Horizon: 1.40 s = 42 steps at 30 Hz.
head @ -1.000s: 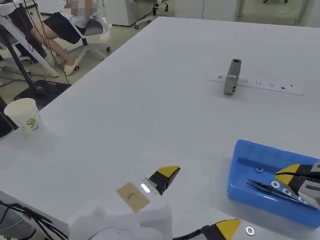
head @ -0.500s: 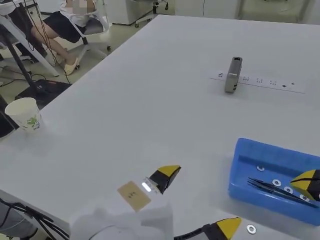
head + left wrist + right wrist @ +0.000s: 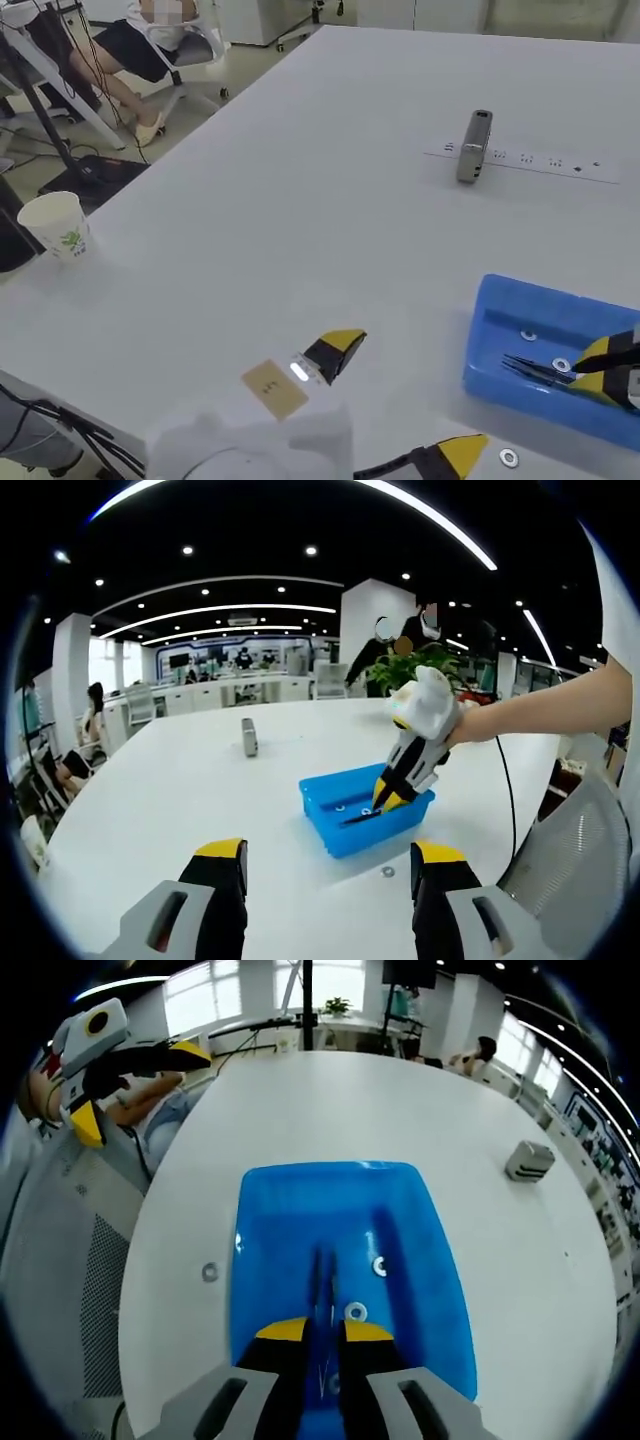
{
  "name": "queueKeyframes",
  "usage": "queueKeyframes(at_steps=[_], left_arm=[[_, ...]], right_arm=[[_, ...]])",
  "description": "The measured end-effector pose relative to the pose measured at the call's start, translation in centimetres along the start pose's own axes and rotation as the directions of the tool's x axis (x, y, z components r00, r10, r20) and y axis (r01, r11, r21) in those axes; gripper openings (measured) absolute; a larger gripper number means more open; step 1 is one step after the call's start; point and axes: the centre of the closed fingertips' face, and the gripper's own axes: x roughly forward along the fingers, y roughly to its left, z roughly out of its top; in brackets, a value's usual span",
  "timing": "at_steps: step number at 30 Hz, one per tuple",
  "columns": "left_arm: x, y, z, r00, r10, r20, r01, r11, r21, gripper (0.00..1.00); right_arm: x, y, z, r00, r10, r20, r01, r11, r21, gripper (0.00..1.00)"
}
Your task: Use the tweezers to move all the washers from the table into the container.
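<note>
2 small flat silver washers (image 3: 379, 1265) lie on the floor of the blue container (image 3: 400, 1210), just beside the tips of the tweezers (image 3: 322, 1275). 1 more washer (image 3: 509, 459) sits on the white tabletop (image 3: 300, 200), just outside the container's near wall and close to one jaw of the left claw (image 3: 400, 400). Inside the container, the right claw (image 3: 320, 1335) has its jaws pinched on the tweezers' rear end. The left claw is spread wide, holding nothing, low over the tabletop, apart from the container.
</note>
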Motion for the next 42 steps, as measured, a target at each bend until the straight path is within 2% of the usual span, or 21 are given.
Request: queueKeyframes(at_steps=[9, 15, 20, 23, 30, 33, 37, 42], left_arm=[[0.0, 0.0, 0.0, 1.0, 0.002, 0.0, -0.002, 1.0, 0.001, 0.66], [0.0, 0.0, 0.0, 1.0, 0.0, -0.001, 0.0, 1.0, 0.004, 0.66], [0.0, 0.0, 0.0, 1.0, 0.002, -0.002, -0.002, 1.0, 0.004, 0.66], [0.0, 0.0, 0.0, 1.0, 0.0, -0.002, 0.0, 1.0, 0.005, 0.66], [0.1, -0.1, 0.0, 1.0, -0.006, -0.005, 0.006, 1.0, 0.008, 0.66], [0.1, -0.1, -0.1, 1.0, -0.006, -0.006, 0.007, 1.0, 0.009, 0.65], [0.1, -0.2, -0.1, 0.9999, -0.011, -0.008, 0.011, 1.0, 0.013, 0.65], [0.1, -0.3, -0.1, 0.9999, -0.011, -0.006, 0.011, 1.0, 0.013, 0.65]], right_arm=[[0.4, 0.2, -0.9, 0.9985, 0.002, -0.055, -0.006, 0.998, -0.062, 0.04], [0.3, 0.0, -1.0, 0.9988, -0.012, -0.048, 0.008, 0.997, -0.072, 0.03], [0.1, -0.3, -0.8, 0.997, -0.07, -0.032, 0.067, 0.994, -0.092, 0.02], [-0.7, -0.6, -0.3, 0.9939, -0.11, -0.012, 0.108, 0.989, -0.105, 0.01], [-3.3, -1.1, 1.6, 0.9744, -0.214, 0.069, 0.22, 0.97, -0.107, 0.01], [-4.5, -0.2, 2.7, 0.9687, -0.226, 0.102, 0.236, 0.966, -0.103, 0.01], [-5.4, 1.2, 3.4, 0.9618, -0.245, 0.122, 0.257, 0.961, -0.101, 0.01], [-6.3, 3.8, 3.9, 0.9601, -0.237, 0.149, 0.253, 0.962, -0.101, 0.01]])
